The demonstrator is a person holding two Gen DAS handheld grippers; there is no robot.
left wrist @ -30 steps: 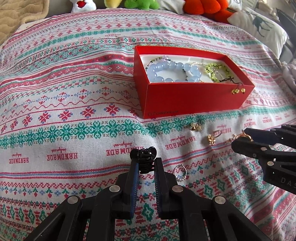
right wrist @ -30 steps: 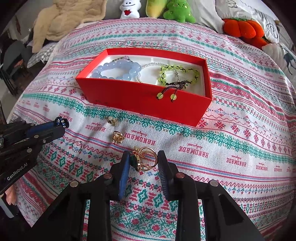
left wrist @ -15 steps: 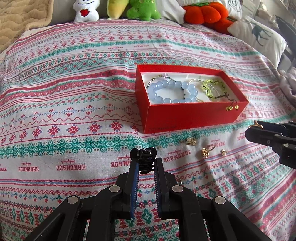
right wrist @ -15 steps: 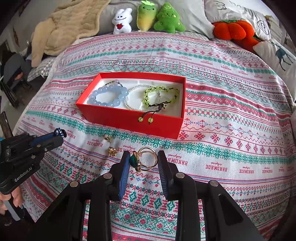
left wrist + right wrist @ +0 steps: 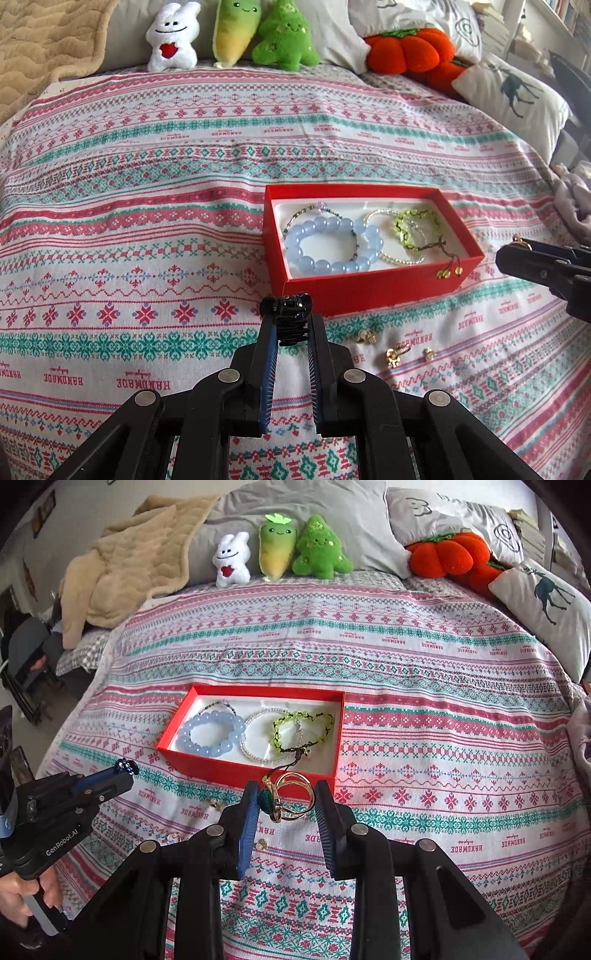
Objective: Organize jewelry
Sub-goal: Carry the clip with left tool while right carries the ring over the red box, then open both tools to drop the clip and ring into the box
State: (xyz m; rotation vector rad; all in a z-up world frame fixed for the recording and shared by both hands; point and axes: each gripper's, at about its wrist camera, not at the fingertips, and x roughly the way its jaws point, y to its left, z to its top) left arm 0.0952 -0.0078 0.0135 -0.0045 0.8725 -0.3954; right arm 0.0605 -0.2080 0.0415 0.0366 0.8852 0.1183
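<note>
- A patterned bedspread (image 5: 424, 686) covers the bed, banded in red, teal and white, with the word HANDMADE printed in rows.
- A beige quilted blanket (image 5: 129, 576) lies crumpled at the far left corner, spilling over the edge.
- Three small plush toys stand in a row at the head: a white bunny with a red heart (image 5: 232, 561), a yellow-green carrot-shaped one (image 5: 276, 546) and a green tree-shaped one (image 5: 320, 550), the last two touching.
- A grey pillow (image 5: 332, 513) sits behind them.
- An orange pumpkin cushion (image 5: 443, 559) rests to the right.
- A white cushion with a dark deer print (image 5: 550, 605) leans at the far right edge.
</note>
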